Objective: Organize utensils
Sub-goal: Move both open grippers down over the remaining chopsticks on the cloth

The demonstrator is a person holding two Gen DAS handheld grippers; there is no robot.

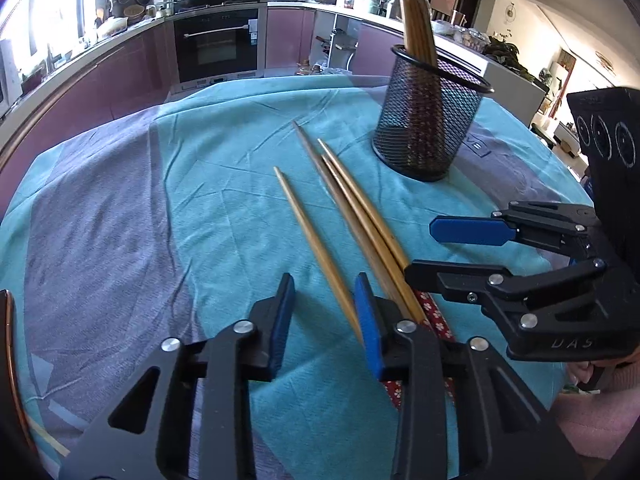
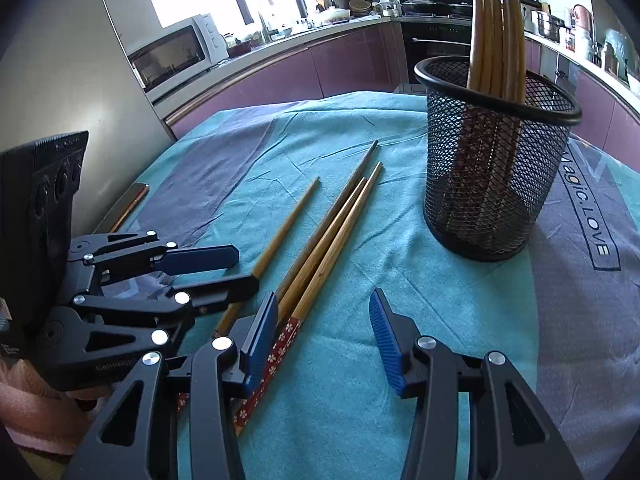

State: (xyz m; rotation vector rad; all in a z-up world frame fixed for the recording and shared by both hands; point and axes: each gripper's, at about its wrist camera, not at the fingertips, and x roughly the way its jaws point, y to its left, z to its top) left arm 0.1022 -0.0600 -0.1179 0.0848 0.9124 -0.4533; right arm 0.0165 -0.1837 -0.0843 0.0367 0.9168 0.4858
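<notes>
Several wooden chopsticks lie on the teal cloth: a single one (image 1: 316, 248) (image 2: 280, 228) on the left and a bunch of three (image 1: 360, 216) (image 2: 332, 236) with red flowered handles (image 2: 276, 356). A black mesh holder (image 1: 430, 120) (image 2: 496, 156) stands behind them with several chopsticks upright in it. My left gripper (image 1: 324, 320) is open, low over the single chopstick's thick end. My right gripper (image 2: 324, 332) is open just right of the bunch; it also shows in the left wrist view (image 1: 436, 248). The left gripper shows in the right wrist view (image 2: 244, 268).
The round table (image 1: 120, 208) carries a teal and grey cloth with printed lettering (image 2: 588, 216). A fridge (image 2: 80, 80) stands at the left, kitchen counters and an oven (image 1: 218, 46) behind. A chair back (image 1: 8, 360) sits at the near left edge.
</notes>
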